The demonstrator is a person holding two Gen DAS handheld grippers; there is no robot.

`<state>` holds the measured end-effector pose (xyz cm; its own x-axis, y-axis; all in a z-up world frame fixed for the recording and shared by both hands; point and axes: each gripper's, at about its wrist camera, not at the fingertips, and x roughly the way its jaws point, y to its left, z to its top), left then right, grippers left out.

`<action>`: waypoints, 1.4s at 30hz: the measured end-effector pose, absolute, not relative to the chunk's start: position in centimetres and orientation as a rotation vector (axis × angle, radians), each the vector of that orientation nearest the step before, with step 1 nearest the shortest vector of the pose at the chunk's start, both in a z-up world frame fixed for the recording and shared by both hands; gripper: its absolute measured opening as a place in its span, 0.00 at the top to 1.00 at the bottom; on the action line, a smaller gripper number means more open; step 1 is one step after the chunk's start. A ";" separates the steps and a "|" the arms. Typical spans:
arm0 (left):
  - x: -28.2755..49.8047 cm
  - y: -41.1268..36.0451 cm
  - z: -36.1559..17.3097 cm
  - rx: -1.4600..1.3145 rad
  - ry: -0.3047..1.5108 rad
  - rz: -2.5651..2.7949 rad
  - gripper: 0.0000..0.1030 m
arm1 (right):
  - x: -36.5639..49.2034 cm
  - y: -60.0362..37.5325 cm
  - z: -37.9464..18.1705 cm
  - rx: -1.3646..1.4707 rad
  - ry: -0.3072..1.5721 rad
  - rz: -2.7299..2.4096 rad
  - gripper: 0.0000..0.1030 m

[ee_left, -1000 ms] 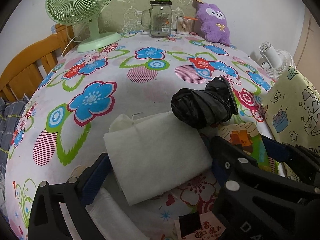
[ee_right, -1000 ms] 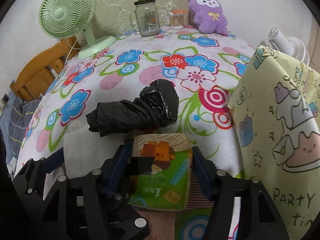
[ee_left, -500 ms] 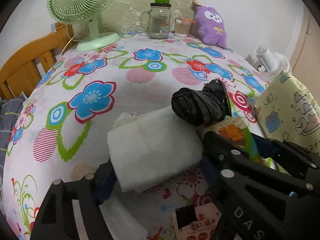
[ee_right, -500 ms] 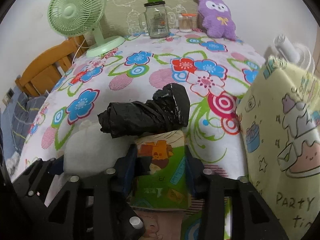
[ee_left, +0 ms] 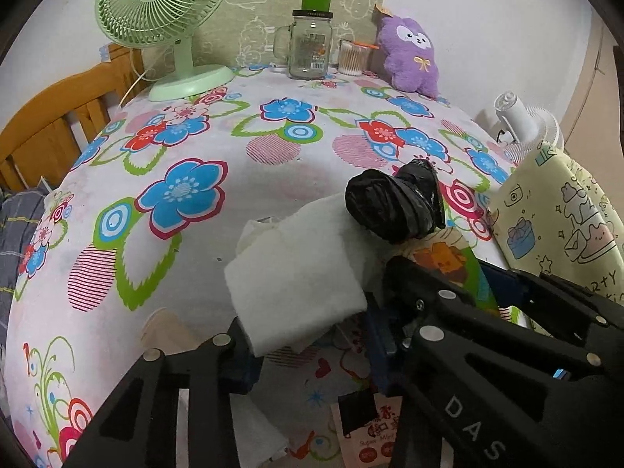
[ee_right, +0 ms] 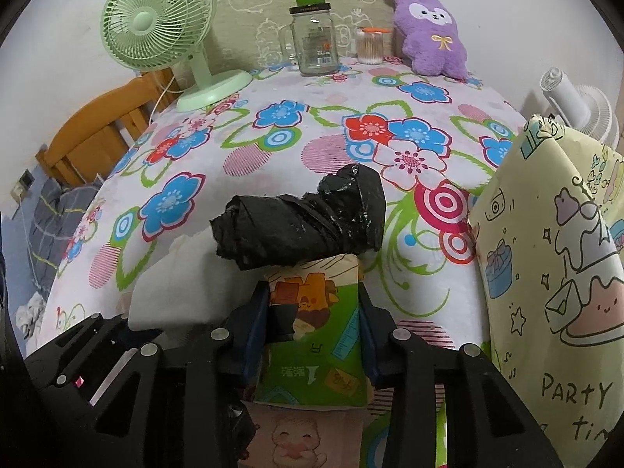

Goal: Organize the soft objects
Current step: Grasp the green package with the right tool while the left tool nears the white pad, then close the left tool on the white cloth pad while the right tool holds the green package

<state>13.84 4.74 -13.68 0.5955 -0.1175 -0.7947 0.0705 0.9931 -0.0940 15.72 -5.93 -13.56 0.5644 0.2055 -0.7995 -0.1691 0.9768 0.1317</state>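
The white folded cloth (ee_left: 296, 269) is pinched by the left gripper (ee_left: 308, 335), whose fingers have just been closing; the tissue pack (ee_right: 316, 335), lengthwise ahead, is squeezed by the right gripper (ee_right: 312, 335).

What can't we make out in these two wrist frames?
- Green tissue pack, right wrist view: far end under the black bag roll; sides behind the right gripper fingers.
- White folded cloth, left wrist view: near edge behind the left gripper, whose jaws have just been closing on it.
- Jar label: too small to read.
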 end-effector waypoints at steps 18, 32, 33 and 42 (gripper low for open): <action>11.9 5.3 -10.1 -0.074 0.844 -0.083 0.61 | 14.0 -5.3 -9.8 0.045 0.868 0.267 0.58; 10.6 4.9 -8.8 -0.090 0.811 -0.106 0.86 | 12.7 -5.6 -8.2 0.052 0.842 0.284 0.58; 10.5 4.9 -8.8 -0.090 0.810 -0.107 0.88 | 12.7 -5.6 -8.2 0.053 0.842 0.285 0.58; 10.3 4.6 -8.6 -0.082 0.809 -0.099 0.89 | 12.5 -5.7 -8.1 0.052 0.843 0.284 0.58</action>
